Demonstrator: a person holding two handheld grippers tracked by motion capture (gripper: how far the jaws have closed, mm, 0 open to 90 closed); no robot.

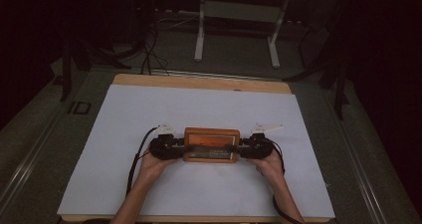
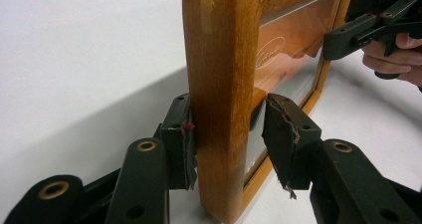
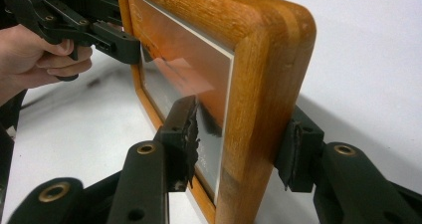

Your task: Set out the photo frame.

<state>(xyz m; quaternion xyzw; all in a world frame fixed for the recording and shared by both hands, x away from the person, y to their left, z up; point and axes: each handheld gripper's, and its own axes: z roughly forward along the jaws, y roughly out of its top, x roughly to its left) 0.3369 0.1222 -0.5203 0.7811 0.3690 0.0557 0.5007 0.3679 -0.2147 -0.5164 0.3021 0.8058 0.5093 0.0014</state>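
A wooden picture frame [image 1: 211,144] with an orange picture under glass stands upright on its long edge on the white table cover [image 1: 199,104]. My left gripper [image 1: 180,147] is at its left end. In the left gripper view [image 2: 229,134] both pads bear on the frame [image 2: 224,109], one on the back and one on the front lip. My right gripper [image 1: 242,147] is at the right end. In the right gripper view [image 3: 239,144] its jaws straddle the frame [image 3: 259,84]; the front pad [image 3: 186,134] stands off the glass, and the back pad sits at the frame's rear.
The white cover lies on a wooden tabletop [image 1: 199,80] with free room all around the frame. Beyond the far edge are the white legs of a desk [image 1: 200,40], cables [image 1: 149,55] on the floor and dark stands at both sides.
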